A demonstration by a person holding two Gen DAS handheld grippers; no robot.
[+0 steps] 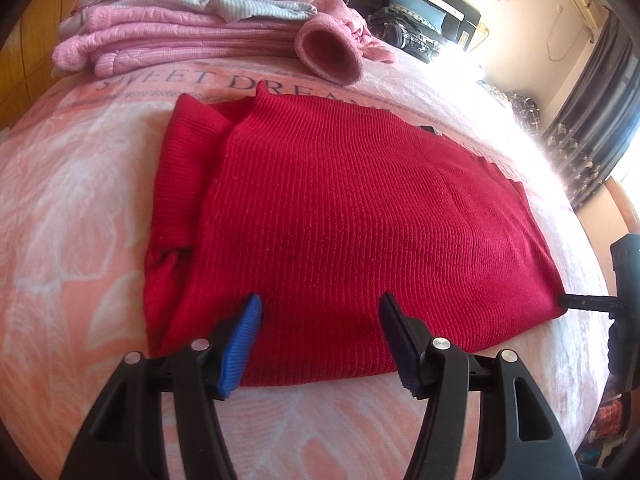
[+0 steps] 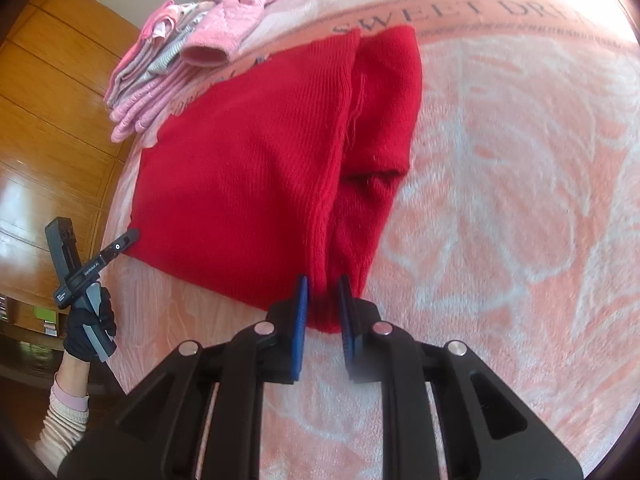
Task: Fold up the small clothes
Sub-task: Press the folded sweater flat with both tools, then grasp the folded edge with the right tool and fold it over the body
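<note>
A red knit garment (image 1: 340, 216) lies part-folded on the bed (image 1: 80, 208), one side panel already turned in over the body; at least one more fold is likely left. It is ribbed and thick, lying mostly flat. A stack of folded pink clothes (image 1: 180, 24) sits at the far edge. The left hand-held gripper (image 1: 320, 320) stands released over the near hem. The right hand-held gripper (image 2: 323, 300) is narrowed around a hem corner, seemingly grasping it.

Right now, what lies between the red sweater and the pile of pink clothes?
A strip of lettered pink blanket, plus a pink sleeve cuff; the left wrist view shows it.
</note>
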